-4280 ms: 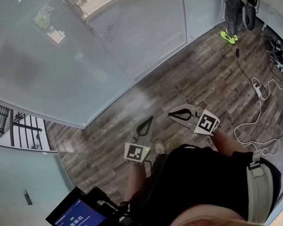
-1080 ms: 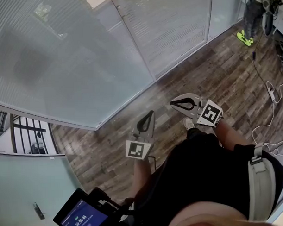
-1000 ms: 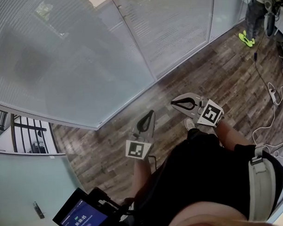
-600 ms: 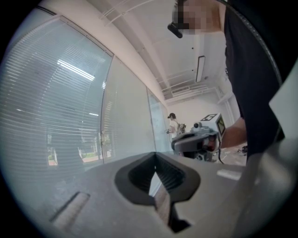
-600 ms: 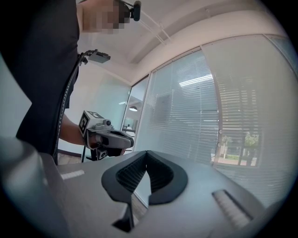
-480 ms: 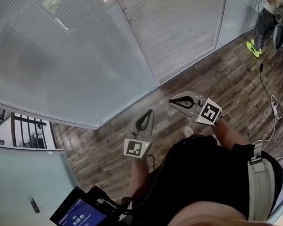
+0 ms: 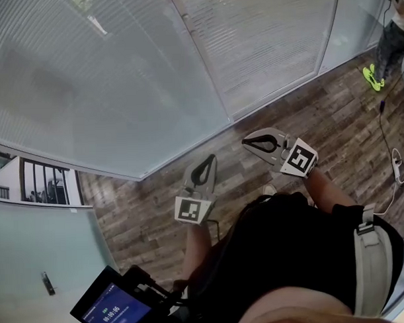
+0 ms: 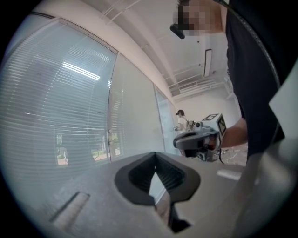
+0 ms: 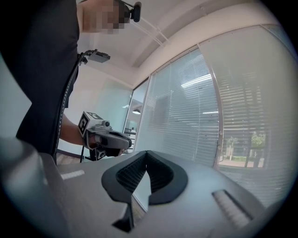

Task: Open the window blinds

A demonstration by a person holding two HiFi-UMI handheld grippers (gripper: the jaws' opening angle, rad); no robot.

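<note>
White horizontal window blinds (image 7: 120, 81) hang behind tall glass panes, slats lowered; they also show in the left gripper view (image 8: 60, 107) and the right gripper view (image 9: 233, 107). My left gripper (image 7: 210, 158) is held level over the wooden floor, pointing toward the glass, shut with nothing in it (image 8: 155, 154). My right gripper (image 7: 246, 143) is beside it at the right, also shut and empty (image 9: 146, 152). Each gripper camera sees the other: the right gripper (image 8: 191, 139) and the left gripper (image 9: 111, 139). Both are well short of the blinds.
A metal frame post (image 7: 205, 58) splits the panes. A person in yellow-green shoes (image 7: 371, 75) stands far right, near a white cable and power strip (image 7: 397, 160) on the floor (image 7: 157, 199). A chest-mounted screen (image 7: 111, 310) sits lower left.
The view has slid along the window: the blinds fill more of the frame, and the far person and cable have drifted right. Both grippers keep their pose and stay shut.
</note>
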